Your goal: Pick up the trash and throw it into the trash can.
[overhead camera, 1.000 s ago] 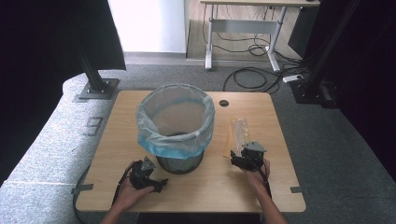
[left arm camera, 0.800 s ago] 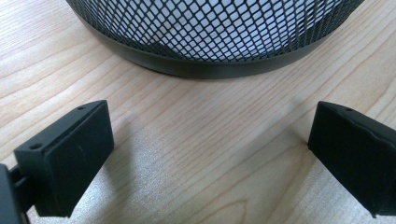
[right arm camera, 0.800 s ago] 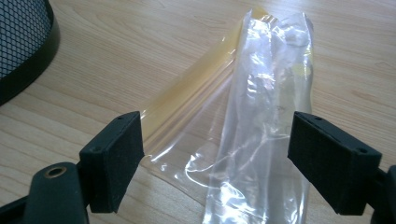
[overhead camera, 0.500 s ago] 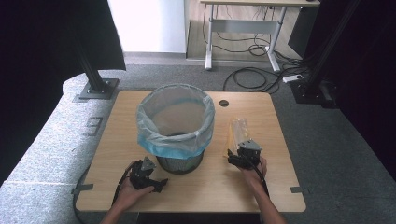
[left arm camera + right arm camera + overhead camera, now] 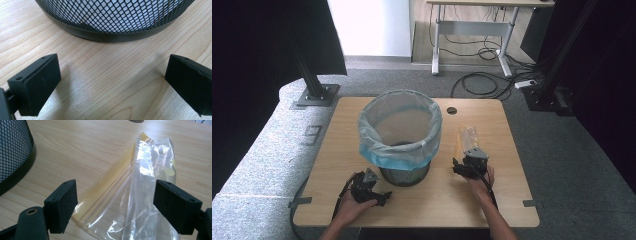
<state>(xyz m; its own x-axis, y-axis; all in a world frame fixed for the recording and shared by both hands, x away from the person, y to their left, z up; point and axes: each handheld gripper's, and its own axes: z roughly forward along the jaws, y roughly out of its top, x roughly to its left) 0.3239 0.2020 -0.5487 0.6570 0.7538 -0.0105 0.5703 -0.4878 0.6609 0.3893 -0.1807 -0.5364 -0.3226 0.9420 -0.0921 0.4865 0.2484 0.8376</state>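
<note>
My right gripper [image 5: 115, 205] is spread wide over the near end of the clear bag [image 5: 140, 195] lying flat on the table [image 5: 512, 200], right of the bin [image 5: 399, 135]; my left gripper [image 5: 112, 82] gapes empty before its base

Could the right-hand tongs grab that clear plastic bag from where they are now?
Probably yes. The right tongs are open right over the near end of the plastic bag, which lies flat on the table with nothing between them.

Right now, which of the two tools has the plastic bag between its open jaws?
The right tool: its open jaws straddle the clear plastic bag lying on the table. The left tool has bare wood between its jaws, facing the mesh bin.
</note>
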